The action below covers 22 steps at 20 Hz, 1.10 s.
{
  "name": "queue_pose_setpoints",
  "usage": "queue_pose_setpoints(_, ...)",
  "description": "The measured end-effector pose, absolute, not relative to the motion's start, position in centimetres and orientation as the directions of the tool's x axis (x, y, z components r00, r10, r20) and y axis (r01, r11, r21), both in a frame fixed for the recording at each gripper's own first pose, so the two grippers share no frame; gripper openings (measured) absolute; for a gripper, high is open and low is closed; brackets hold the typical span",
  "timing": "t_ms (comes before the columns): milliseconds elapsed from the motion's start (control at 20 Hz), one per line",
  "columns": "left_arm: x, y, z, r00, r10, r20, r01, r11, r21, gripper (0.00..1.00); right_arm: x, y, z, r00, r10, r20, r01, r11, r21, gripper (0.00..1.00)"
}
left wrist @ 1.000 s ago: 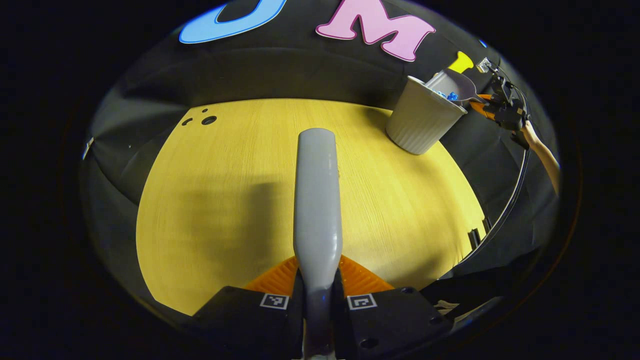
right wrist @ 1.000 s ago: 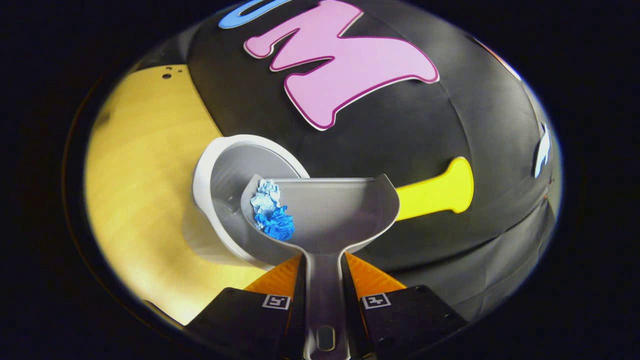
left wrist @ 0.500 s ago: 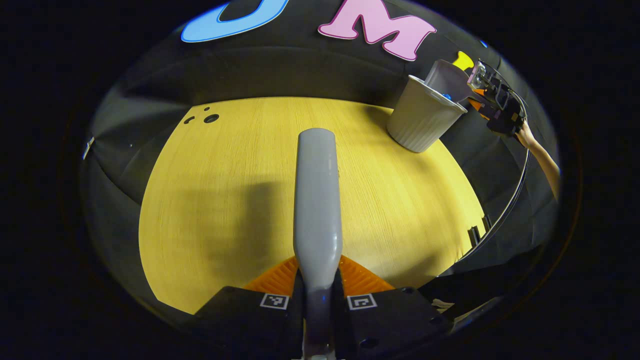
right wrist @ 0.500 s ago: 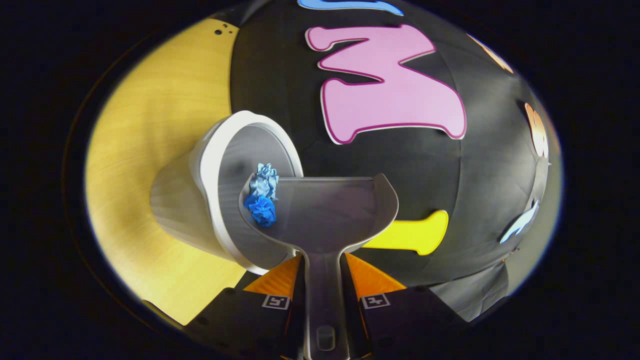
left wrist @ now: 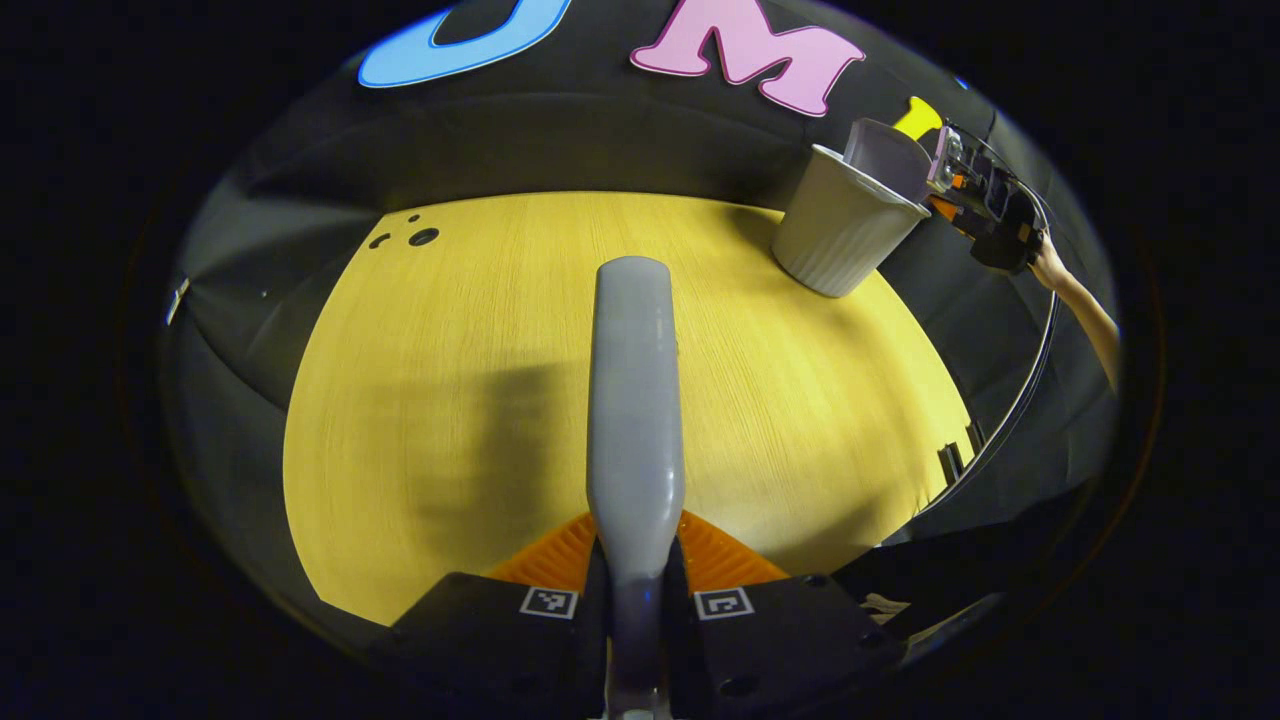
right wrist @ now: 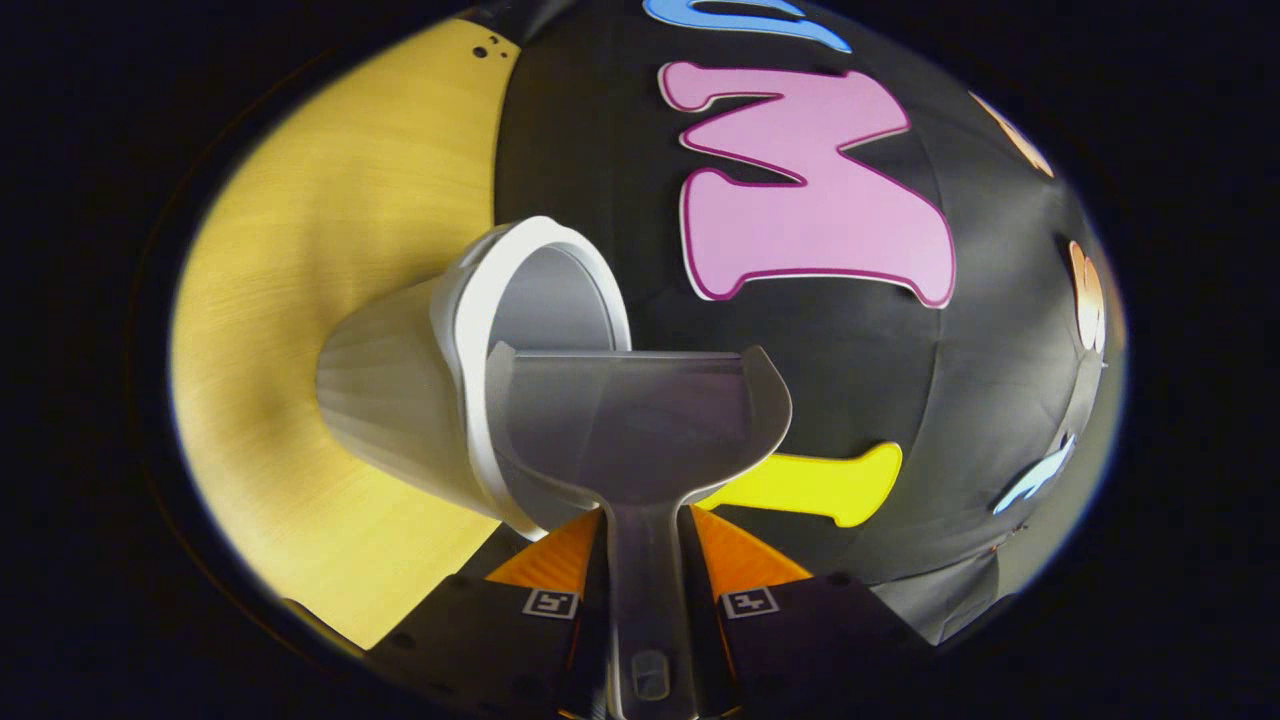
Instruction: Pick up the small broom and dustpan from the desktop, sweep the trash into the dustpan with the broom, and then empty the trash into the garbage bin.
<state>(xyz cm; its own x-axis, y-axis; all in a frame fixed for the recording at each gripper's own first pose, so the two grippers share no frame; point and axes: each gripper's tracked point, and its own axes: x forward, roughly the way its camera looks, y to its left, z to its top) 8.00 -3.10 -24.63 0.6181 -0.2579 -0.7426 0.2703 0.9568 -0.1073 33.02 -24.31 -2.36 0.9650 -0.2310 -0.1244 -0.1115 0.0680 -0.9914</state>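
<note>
The right hand-held gripper (right wrist: 645, 560) is clamped on the dustpan (right wrist: 630, 425) by its handle, tipping it on its side over the mouth of the garbage bin (right wrist: 400, 385); the pan's inside looks bare. Over in the left gripper view, the left hand-held gripper (left wrist: 637, 580) grips the broom (left wrist: 632, 390) above the yellow desk (left wrist: 450, 380), and the bin stands at the desk's far right corner.
</note>
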Motion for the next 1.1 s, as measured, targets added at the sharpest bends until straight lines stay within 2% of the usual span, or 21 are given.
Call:
queue_pose_setpoints(150, 8.0, -3.6, -24.3, 0.628, -0.258, -0.734, 0.268, 0.958, -0.107, 0.31, 32.0, -24.3, 0.5, 0.964, -0.250, -0.095, -0.042, 0.212, -0.976, 0.37)
queue_pose_setpoints(250, 7.9, -3.9, -24.1, 0.638, -0.255, -0.727, 0.265, 0.959, -0.104, 0.28, 31.3, -23.8, 2.8, 0.964, -0.250, -0.086, -0.001, 0.322, -0.947, 0.37)
queue_pose_setpoints(300, 7.9, -3.8, -24.0, 0.648, -0.246, -0.721, 0.261, 0.961, -0.093, 0.31, 30.9, -23.3, 3.7, 0.966, -0.244, -0.084, 0.015, 0.377, -0.926, 0.37)
queue_pose_setpoints(350, 8.0, -3.9, -23.7, 0.656, -0.242, -0.714, 0.257, 0.962, -0.091, 0.31, 30.4, -22.6, 4.8, 0.969, -0.232, -0.079, 0.030, 0.429, -0.903, 0.37)
queue_pose_setpoints(400, 8.0, -4.0, -23.5, 0.665, -0.243, -0.707, 0.252, 0.963, -0.095, 0.25, 29.9, -21.9, 6.0, 0.973, -0.221, -0.067, 0.046, 0.469, -0.882, 0.37)
queue_pose_setpoints(500, 8.1, -4.2, -23.0, 0.680, -0.242, -0.692, 0.242, 0.965, -0.099, 0.28, 28.9, -19.6, 8.0, 0.982, -0.181, -0.051, 0.062, 0.567, -0.821, 0.37)
queue_pose_setpoints(600, 8.3, -4.1, -22.7, 0.692, -0.236, -0.682, 0.227, 0.968, -0.105, 0.31, 27.3, -17.2, 9.2, 0.989, -0.137, -0.058, 0.049, 0.668, -0.742, 0.37)
queue_pose_setpoints(650, 8.4, -4.1, -22.6, 0.699, -0.234, -0.676, 0.217, 0.970, -0.112, 0.28, 26.6, -15.8, 9.8, 0.991, -0.109, -0.073, 0.029, 0.723, -0.690, 0.37)
queue_pose_setpoints(800, 8.4, -3.6, -22.6, 0.720, -0.218, -0.659, 0.174, 0.976, -0.132, 0.31, 25.6, -13.1, 10.4, 0.989, -0.001, -0.148, -0.072, 0.870, -0.487, 0.37)
queue_pose_setpoints(850, 8.3, -3.2, -22.6, 0.727, -0.209, -0.654, 0.157, 0.978, -0.138, 0.28, 25.3, -12.3, 10.5, 0.985, 0.031, -0.170, -0.102, 0.898, -0.429, 0.37)
queue_pose_setpoints(900, 8.2, -2.9, -22.7, 0.734, -0.199, -0.649, 0.138, 0.980, -0.143, 0.31, 25.1, -11.9, 10.5, 0.980, 0.060, -0.190, -0.130, 0.915, -0.382, 0.37)
queue_pose_setpoints(950, 8.1, -2.4, -22.7, 0.743, -0.188, -0.643, 0.120, 0.982, -0.148, 0.28, 25.1, -11.7, 10.5, 0.974, 0.090, -0.206, -0.159, 0.923, -0.349, 0.37)
queue_pose_setpoints(1000, 8.0, -1.9, -22.8, 0.749, -0.176, -0.639, 0.101, 0.983, -0.153, 0.31, 25.1, -11.9, 10.5, 0.967, 0.113, -0.228, -0.187, 0.923, -0.337, 0.37)
queue_pose_setpoints(1050, 7.9, -1.3, -22.9, 0.754, -0.166, -0.636, 0.082, 0.984, -0.159, 0.28, 24.9, -11.9, 10.1, 0.959, 0.128, -0.251, -0.210, 0.919, -0.335, 0.37)
queue_pose_setpoints(1100, 7.8, -0.9, -23.2, 0.757, -0.156, -0.634, 0.066, 0.984, -0.163, 0.31, 24.7, -11.8, 9.8, 0.949, 0.146, -0.279, -0.239, 0.912, -0.334, 0.37)
